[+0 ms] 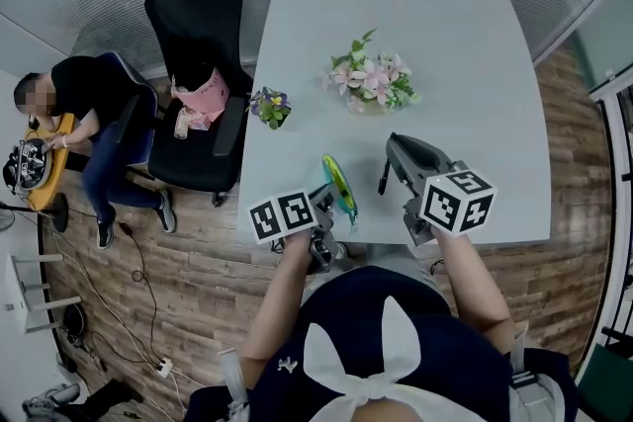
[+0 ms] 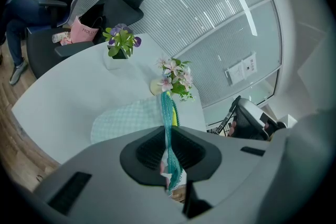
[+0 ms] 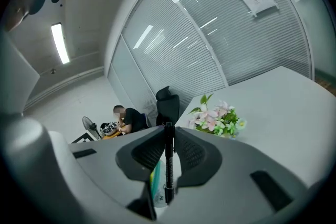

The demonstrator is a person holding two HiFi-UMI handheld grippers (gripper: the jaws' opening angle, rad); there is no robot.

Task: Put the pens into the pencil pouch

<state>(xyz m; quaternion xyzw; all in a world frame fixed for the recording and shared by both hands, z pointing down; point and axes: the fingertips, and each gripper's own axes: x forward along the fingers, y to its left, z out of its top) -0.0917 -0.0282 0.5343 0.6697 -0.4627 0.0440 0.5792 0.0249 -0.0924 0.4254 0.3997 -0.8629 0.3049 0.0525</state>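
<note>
My left fingers are clenched on the teal rim of the pouch. The pouch spreads ahead of them and to their left over the bench. My right fingers grasp a black pen, which stands upright between them above the bench. The pouch sits just below and to the left of these fingers, apart from the pen.

Woven cloth pouch (matt table)

Pale table, pink flowers mid-table, purple-flowered pot (left edge), green pouch at near edge
</note>
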